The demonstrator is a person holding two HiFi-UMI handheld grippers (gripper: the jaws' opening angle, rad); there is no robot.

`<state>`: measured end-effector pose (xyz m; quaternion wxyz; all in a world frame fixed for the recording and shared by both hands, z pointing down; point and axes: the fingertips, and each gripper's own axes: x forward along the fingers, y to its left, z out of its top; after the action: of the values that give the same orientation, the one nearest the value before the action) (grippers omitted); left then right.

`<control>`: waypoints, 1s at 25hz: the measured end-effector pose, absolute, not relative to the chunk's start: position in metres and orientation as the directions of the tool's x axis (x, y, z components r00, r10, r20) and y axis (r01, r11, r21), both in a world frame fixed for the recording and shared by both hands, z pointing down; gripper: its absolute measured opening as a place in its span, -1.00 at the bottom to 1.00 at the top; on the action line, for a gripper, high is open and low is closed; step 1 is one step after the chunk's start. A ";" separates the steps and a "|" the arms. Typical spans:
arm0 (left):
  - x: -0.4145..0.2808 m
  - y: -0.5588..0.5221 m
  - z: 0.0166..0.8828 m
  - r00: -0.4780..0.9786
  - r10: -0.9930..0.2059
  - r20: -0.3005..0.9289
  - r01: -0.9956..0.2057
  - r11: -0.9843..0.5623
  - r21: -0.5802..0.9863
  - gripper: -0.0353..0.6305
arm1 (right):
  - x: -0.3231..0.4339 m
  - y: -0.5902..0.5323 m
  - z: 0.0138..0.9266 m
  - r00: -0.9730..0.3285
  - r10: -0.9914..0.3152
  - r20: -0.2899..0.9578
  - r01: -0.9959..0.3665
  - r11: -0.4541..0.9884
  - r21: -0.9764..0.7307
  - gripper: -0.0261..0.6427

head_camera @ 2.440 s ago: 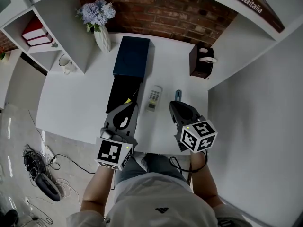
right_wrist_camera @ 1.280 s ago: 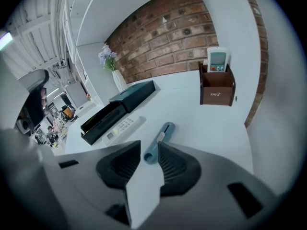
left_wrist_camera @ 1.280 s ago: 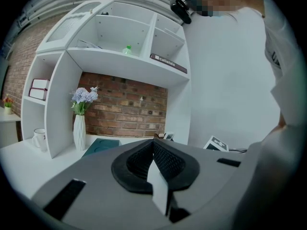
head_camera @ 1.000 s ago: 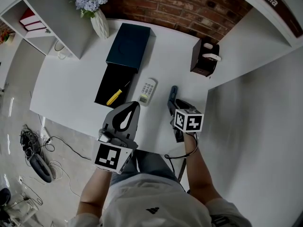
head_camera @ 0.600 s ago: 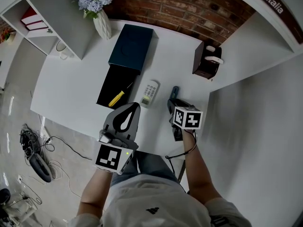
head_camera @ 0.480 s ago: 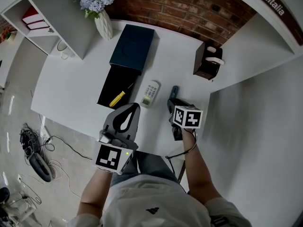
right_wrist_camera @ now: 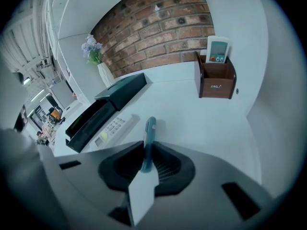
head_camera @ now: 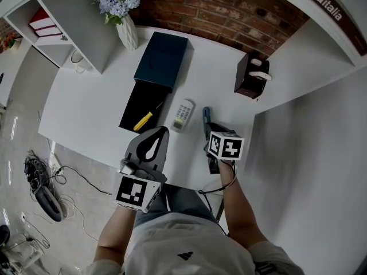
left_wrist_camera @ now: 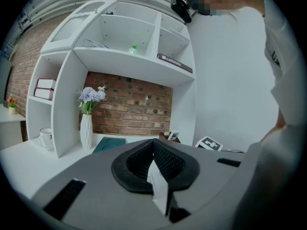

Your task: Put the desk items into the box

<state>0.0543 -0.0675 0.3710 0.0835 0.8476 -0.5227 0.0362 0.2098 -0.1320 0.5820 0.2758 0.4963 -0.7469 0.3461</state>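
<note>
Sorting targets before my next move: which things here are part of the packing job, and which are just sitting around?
Job:
- black box, yellow screwdriver already inside
- white remote beside the box
- blue tool, on which the right claw has just been closing

Lying about:
- vase of flowers
- brown holder
- mug
- books
- dark blue lid

White desk (head_camera: 86, 107) carries a vase (head_camera: 127, 36), dark blue lid (head_camera: 162, 60), open black box (head_camera: 135, 102), remote (head_camera: 183, 114) and brown holder (head_camera: 249, 80). Slim blue tool (head_camera: 206, 116) shows just right of the remote.
</note>
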 end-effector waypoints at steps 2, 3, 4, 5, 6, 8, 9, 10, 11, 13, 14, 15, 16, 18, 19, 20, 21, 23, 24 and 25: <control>0.056 -0.067 0.370 0.455 -0.879 0.145 -0.890 -0.444 0.103 -0.86 | 0.211 -0.129 0.579 -0.353 -0.558 0.751 -0.933 0.268 -0.239 -0.72; 0.056 -0.067 0.370 0.456 -0.878 0.145 -0.890 -0.445 0.102 -0.86 | 0.212 -0.127 0.577 -0.353 -0.563 0.747 -0.933 0.270 -0.238 -0.72; 0.056 -0.067 0.370 0.457 -0.877 0.146 -0.889 -0.446 0.101 -0.86 | 0.212 -0.126 0.576 -0.355 -0.566 0.744 -0.932 0.272 -0.238 -0.73; 0.057 -0.067 0.371 0.458 -0.877 0.147 -0.889 -0.447 0.101 -0.86 | 0.211 -0.125 0.574 -0.359 -0.569 0.740 -0.931 0.276 -0.239 -0.73; 0.057 -0.066 0.371 0.459 -0.876 0.148 -0.888 -0.448 0.101 -0.86 | 0.211 -0.124 0.572 -0.361 -0.572 0.736 -0.930 0.281 -0.238 -0.73; 0.058 -0.066 0.371 0.462 -0.875 0.147 -0.887 -0.451 0.103 -0.86 | 0.212 -0.122 0.568 -0.365 -0.578 0.729 -0.928 0.288 -0.236 -0.73; 0.059 -0.066 0.371 0.464 -0.874 0.146 -0.886 -0.453 0.102 -0.86 | 0.212 -0.121 0.566 -0.369 -0.583 0.724 -0.927 0.291 -0.238 -0.73; 0.060 -0.066 0.371 0.465 -0.873 0.145 -0.885 -0.455 0.102 -0.86 | 0.212 -0.119 0.563 -0.373 -0.588 0.718 -0.925 0.293 -0.241 -0.73; 0.060 -0.066 0.370 0.466 -0.873 0.146 -0.885 -0.455 0.101 -0.86 | 0.211 -0.118 0.560 -0.377 -0.593 0.712 -0.924 0.295 -0.244 -0.73; 0.060 -0.065 0.370 0.466 -0.873 0.145 -0.884 -0.455 0.102 -0.86 | 0.211 -0.116 0.553 -0.385 -0.602 0.700 -0.921 0.301 -0.248 -0.74; 0.060 -0.065 0.369 0.466 -0.873 0.144 -0.884 -0.456 0.103 -0.86 | 0.210 -0.115 0.550 -0.389 -0.607 0.693 -0.919 0.304 -0.251 -0.74; 0.060 -0.065 0.368 0.467 -0.873 0.142 -0.884 -0.456 0.103 -0.86 | 0.210 -0.114 0.546 -0.395 -0.613 0.684 -0.917 0.306 -0.256 -0.74; 0.060 -0.065 0.367 0.468 -0.873 0.140 -0.883 -0.458 0.102 -0.86 | 0.209 -0.112 0.541 -0.402 -0.619 0.674 -0.914 0.309 -0.261 -0.74; 0.060 -0.064 0.366 0.469 -0.872 0.137 -0.883 -0.460 0.095 -0.86 | 0.207 -0.110 0.530 -0.416 -0.633 0.653 -0.908 0.320 -0.268 -0.74; 0.059 -0.063 0.365 0.468 -0.873 0.136 -0.883 -0.460 0.092 -0.86 | 0.205 -0.108 0.524 -0.425 -0.639 0.642 -0.905 0.329 -0.271 -0.74; 0.059 -0.063 0.365 0.467 -0.874 0.137 -0.884 -0.458 0.091 -0.86 | 0.203 -0.107 0.519 -0.435 -0.643 0.631 -0.900 0.340 -0.274 -0.74; 0.058 -0.062 0.365 0.464 -0.875 0.137 -0.886 -0.455 0.091 -0.86 | 0.200 -0.105 0.514 -0.446 -0.646 0.620 -0.894 0.350 -0.279 -0.74; 0.056 -0.061 0.364 0.457 -0.879 0.138 -0.889 -0.449 0.091 -0.86 | 0.194 -0.103 0.504 -0.467 -0.652 0.598 -0.884 0.368 -0.288 -0.74; 0.054 -0.060 0.364 0.454 -0.881 0.136 -0.891 -0.445 0.089 -0.86 | 0.190 -0.102 0.499 -0.476 -0.655 0.587 -0.879 0.377 -0.292 -0.74; 0.051 -0.058 0.364 0.450 -0.883 0.133 -0.893 -0.442 0.085 -0.86 | 0.186 -0.101 0.494 -0.485 -0.658 0.576 -0.874 0.387 -0.294 -0.74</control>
<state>0.0508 -0.0585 0.3637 0.0714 0.8484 -0.5235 0.0345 0.1858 -0.1012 0.4936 0.1863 0.4718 -0.8117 0.2895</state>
